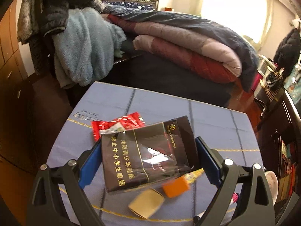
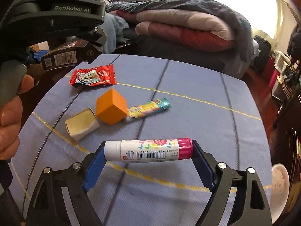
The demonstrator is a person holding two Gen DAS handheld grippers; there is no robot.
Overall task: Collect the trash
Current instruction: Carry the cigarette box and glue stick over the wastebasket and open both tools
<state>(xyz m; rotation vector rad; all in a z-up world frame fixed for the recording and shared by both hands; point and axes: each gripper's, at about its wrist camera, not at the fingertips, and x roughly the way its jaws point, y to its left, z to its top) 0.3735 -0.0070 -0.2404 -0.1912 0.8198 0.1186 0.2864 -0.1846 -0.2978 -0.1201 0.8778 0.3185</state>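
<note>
My left gripper (image 1: 148,150) is shut on a black cigarette pack (image 1: 148,154) and holds it above the blue tablecloth (image 1: 216,124). The left gripper and the pack (image 2: 62,59) also show at the upper left of the right wrist view. My right gripper (image 2: 148,151) is shut on a white glue stick with a pink cap (image 2: 150,150), held crosswise above the cloth. On the table lie a red snack wrapper (image 2: 93,75), an orange cube (image 2: 111,109), a small cardboard box (image 2: 81,124) and a colourful candy tube (image 2: 148,108).
A bed with folded quilts (image 1: 188,43) stands behind the table, with a blue fleece (image 1: 82,43) at the left. A white bowl (image 2: 280,184) sits off the table's right edge. Dark furniture (image 1: 282,116) with clutter stands at the right.
</note>
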